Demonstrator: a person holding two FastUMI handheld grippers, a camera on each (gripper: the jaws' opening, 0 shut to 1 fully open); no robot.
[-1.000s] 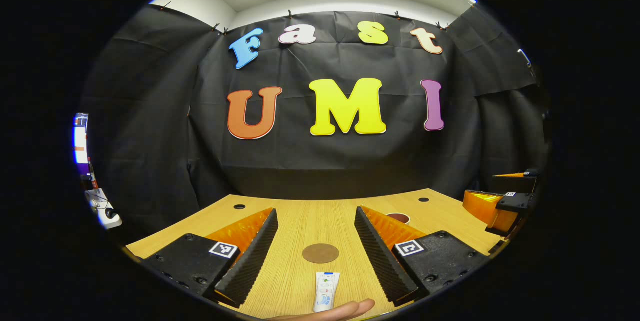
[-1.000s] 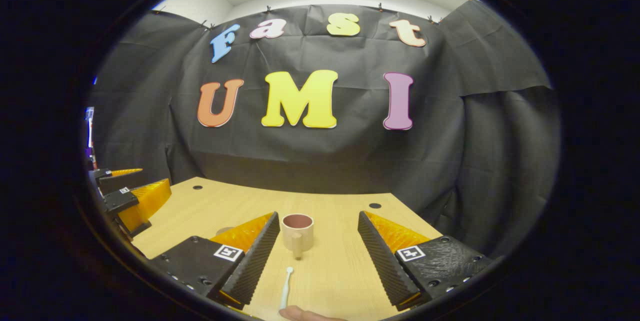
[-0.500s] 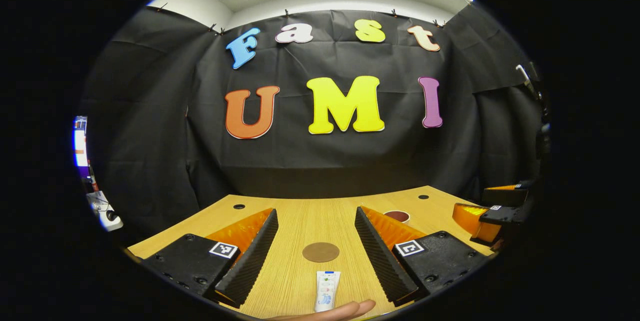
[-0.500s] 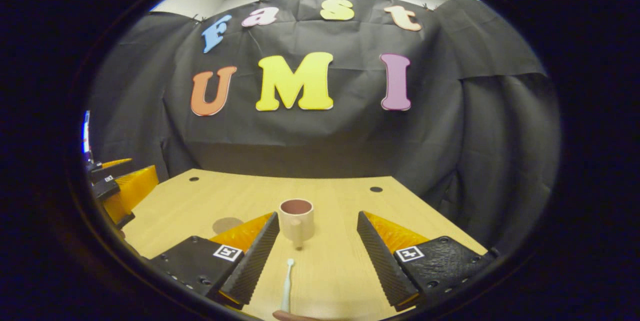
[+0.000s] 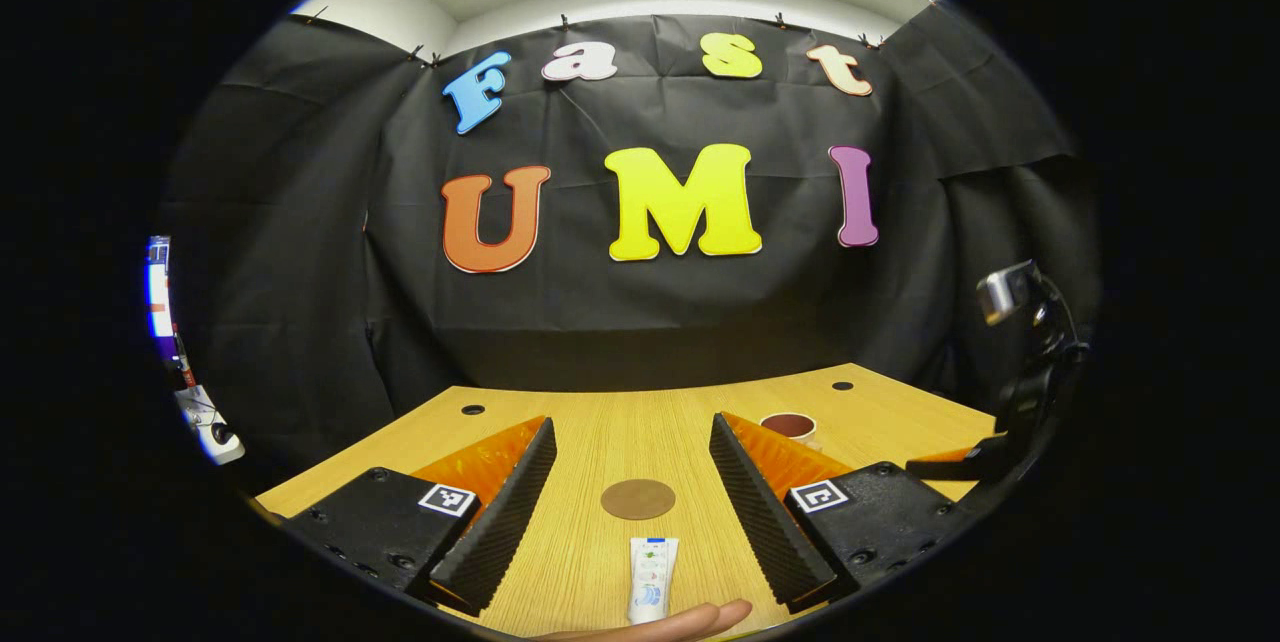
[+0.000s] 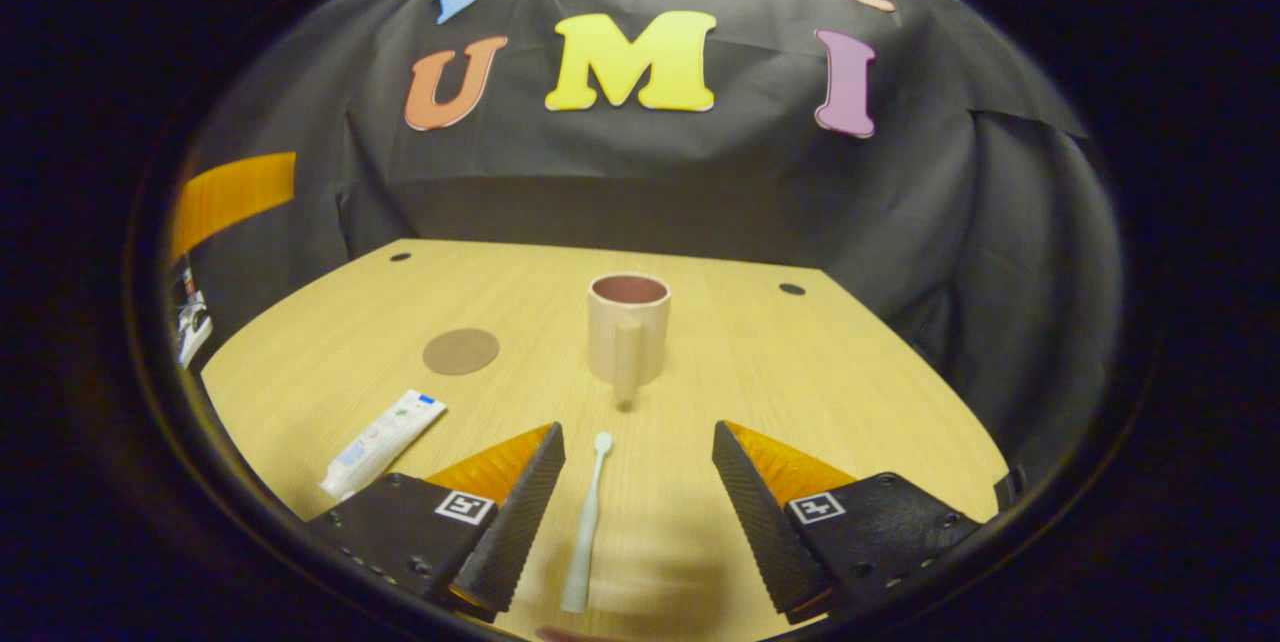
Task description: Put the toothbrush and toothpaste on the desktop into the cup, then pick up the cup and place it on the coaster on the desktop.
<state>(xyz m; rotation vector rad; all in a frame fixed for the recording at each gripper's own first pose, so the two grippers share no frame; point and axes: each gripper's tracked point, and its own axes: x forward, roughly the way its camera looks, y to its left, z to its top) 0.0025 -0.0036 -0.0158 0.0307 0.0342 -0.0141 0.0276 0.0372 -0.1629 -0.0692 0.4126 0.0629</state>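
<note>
From the left gripper view, I see my left gripper with its jaws spread wide and nothing between the pads; it hovers low over the pale wood-grain desktop. Between its fingers lie the flat round brown coaster and, nearer to me, the white toothpaste tube with a blue-printed label, whose near end is cut off at the bottom edge. A fingertip of a hand pokes in just below the tube; I cannot tell whether it touches it. The beige ceramic cup with a dark red inside is mostly hidden behind the right-hand finger, so only its rim shows. At the far right edge I make out part of the other gripper, dark and hard to read.

From the right gripper view, my right gripper is likewise wide open and holds nothing. The slim pale-green toothbrush lies on the desktop between its fingers, head pointing toward the cup, which stands upright farther off with its handle facing me. The coaster sits to the cup's left, apart from it, and the tube lies nearer, partly covered by the gripper's left finger. An orange shape at the upper left edge is too cropped to identify.
</note>
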